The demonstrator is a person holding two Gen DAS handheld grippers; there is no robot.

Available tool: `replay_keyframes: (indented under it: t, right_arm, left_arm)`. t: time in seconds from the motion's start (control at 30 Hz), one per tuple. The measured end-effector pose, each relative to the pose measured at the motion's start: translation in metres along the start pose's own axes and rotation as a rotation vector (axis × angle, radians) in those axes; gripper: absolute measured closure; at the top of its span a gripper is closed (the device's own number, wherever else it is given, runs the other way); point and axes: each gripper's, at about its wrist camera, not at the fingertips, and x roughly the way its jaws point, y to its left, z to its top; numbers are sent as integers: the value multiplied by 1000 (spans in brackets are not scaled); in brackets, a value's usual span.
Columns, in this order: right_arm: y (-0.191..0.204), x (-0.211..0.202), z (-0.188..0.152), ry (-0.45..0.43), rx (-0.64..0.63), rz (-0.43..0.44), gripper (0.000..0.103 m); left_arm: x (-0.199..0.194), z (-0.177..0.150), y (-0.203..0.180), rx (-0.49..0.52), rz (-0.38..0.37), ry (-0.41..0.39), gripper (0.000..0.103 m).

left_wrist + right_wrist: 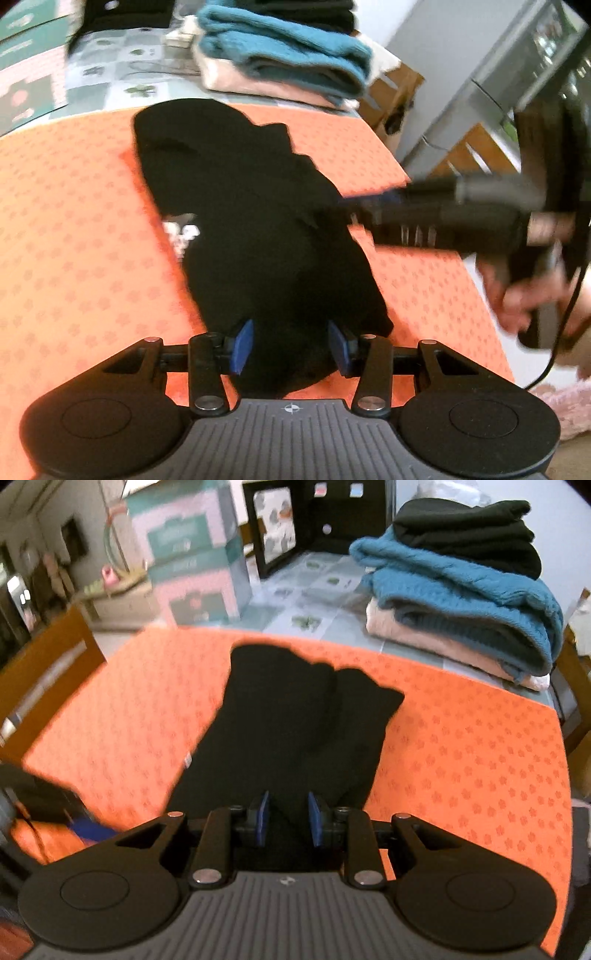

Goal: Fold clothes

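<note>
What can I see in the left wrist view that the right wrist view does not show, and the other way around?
Only the left wrist view shows the person's hand holding the right tool beside the black garment, and a white print on the cloth. Only the right wrist view shows the stacked boxes, the black frame, and a dark garment topping the pile. Both show the black garment on the orange mat and the folded teal sweater.

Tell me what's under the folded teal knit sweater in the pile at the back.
Under the folded teal knit sweater lies a folded pale pink garment, only its front edge showing. A dark folded garment sits on top. Anything beneath the pink one is covered.
</note>
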Motion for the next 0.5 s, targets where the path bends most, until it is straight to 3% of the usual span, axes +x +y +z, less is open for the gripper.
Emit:
replay_keyframes:
  t: [0.2, 0.3, 0.4, 0.5]
  right_arm:
    - [-7, 19, -7, 8, 19, -23, 73]
    - [-11, 14, -3, 11, 46, -13, 71]
    - [-12, 0, -5, -9, 87, -18, 60]
    - [-14, -13, -12, -14, 138, -23, 41]
  left_arm:
    - [-13, 7, 31, -109, 37, -36, 53]
    - [-19, 11, 44, -164, 50, -60, 47]
    - [-21, 18, 57, -205, 60, -83, 39]
    - [-18, 27, 69, -244, 66, -96, 34]
